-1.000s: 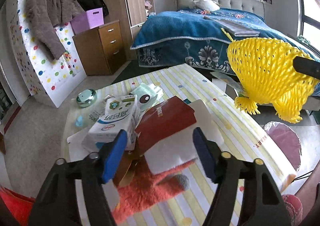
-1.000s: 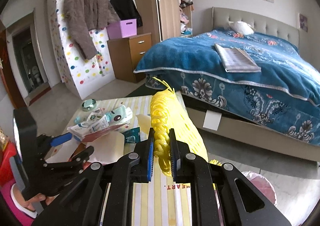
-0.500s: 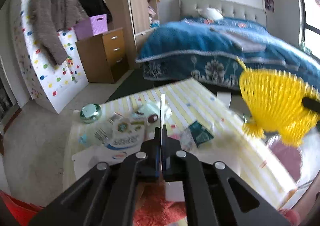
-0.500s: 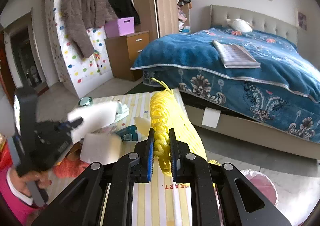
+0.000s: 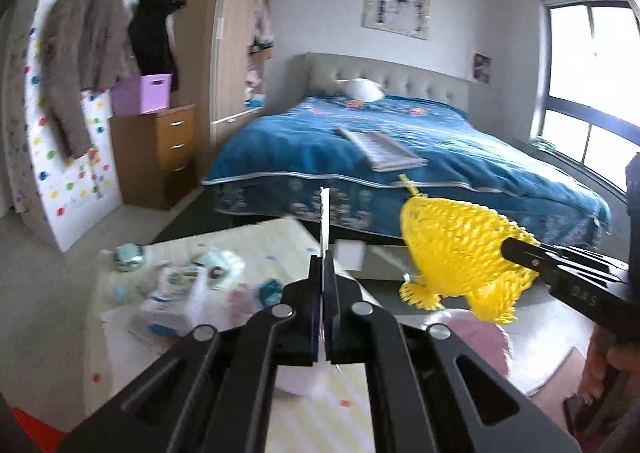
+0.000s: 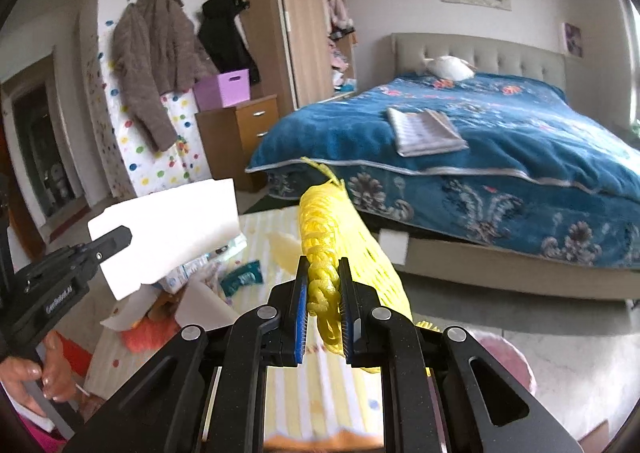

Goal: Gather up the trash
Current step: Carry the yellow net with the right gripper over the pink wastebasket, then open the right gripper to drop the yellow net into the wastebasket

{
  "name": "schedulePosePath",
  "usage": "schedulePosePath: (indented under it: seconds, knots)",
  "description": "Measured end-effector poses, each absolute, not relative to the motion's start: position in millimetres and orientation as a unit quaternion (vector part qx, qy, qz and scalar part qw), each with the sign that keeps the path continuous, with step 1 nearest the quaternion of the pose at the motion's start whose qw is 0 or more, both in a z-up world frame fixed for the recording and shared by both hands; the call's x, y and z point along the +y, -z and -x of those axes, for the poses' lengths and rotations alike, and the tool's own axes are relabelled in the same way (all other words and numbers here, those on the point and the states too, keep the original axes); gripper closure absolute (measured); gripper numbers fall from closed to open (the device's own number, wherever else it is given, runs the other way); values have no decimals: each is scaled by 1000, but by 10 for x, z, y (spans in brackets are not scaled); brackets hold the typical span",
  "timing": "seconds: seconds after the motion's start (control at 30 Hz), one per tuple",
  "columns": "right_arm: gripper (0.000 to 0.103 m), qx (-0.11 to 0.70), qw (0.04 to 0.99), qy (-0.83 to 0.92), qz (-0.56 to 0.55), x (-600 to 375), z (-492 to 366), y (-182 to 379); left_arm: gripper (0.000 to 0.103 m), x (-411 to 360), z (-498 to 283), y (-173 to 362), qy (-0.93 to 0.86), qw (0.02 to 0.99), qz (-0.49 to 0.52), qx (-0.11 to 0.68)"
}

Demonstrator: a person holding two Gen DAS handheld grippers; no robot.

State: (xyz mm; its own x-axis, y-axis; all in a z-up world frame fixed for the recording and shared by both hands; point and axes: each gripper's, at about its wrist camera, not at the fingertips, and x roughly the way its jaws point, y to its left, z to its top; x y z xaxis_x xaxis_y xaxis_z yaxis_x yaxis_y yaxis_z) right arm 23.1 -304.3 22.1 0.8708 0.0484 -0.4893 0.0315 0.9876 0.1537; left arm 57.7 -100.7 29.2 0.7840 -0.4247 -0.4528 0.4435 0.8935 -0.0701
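Observation:
My left gripper (image 5: 323, 281) is shut on a white card sheet (image 5: 325, 221), seen edge-on, and holds it above the low striped table (image 5: 256, 249). In the right wrist view the same sheet (image 6: 168, 233) shows flat and raised at the left. My right gripper (image 6: 323, 285) is shut on a yellow foam net (image 6: 340, 249), held in the air past the table's right edge; the net also shows in the left wrist view (image 5: 456, 257). More trash lies on the table: a white carton (image 5: 168, 305), a teal wrapper (image 6: 242, 277), papers and an orange cloth (image 6: 148, 333).
A pink bin (image 6: 508, 361) sits on the floor below the net, right of the table. A blue bed (image 5: 400, 149) stands behind. A wooden drawer unit (image 5: 156, 157) with a purple box, hanging coats and a wardrobe are at the back left.
My left gripper closed on the white sheet and lifted it off the table, up and to the right. My right gripper still holds the yellow net, almost unmoved.

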Motion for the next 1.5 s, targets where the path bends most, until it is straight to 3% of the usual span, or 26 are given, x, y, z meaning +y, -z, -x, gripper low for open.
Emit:
schedulePosePath:
  seconds: [0.53, 1.1, 1.13, 1.23, 1.3, 1.5]
  knots:
    - [89, 285, 939, 137, -135, -4161, 733, 316, 103, -2357, -147, 223, 362, 893, -59, 261]
    - [85, 322, 913, 146, -204, -4861, 392, 958, 103, -3452, -502, 675, 397, 864, -98, 294]
    - [85, 326, 911, 144, -207, -4895, 350, 1019, 97, -3467, -528, 689, 395, 863, -99, 298]
    - [70, 342, 904, 146, -209, -4953, 239, 1157, 53, -3484, -616, 756, 382, 865, -97, 312]
    - [64, 353, 897, 153, -216, -5010, 205, 1252, 53, -3429, -653, 776, 375, 866, -95, 315]
    - [62, 337, 899, 161, -231, -5015, 320, 1168, 49, -3122, -661, 699, 345, 878, -96, 317]
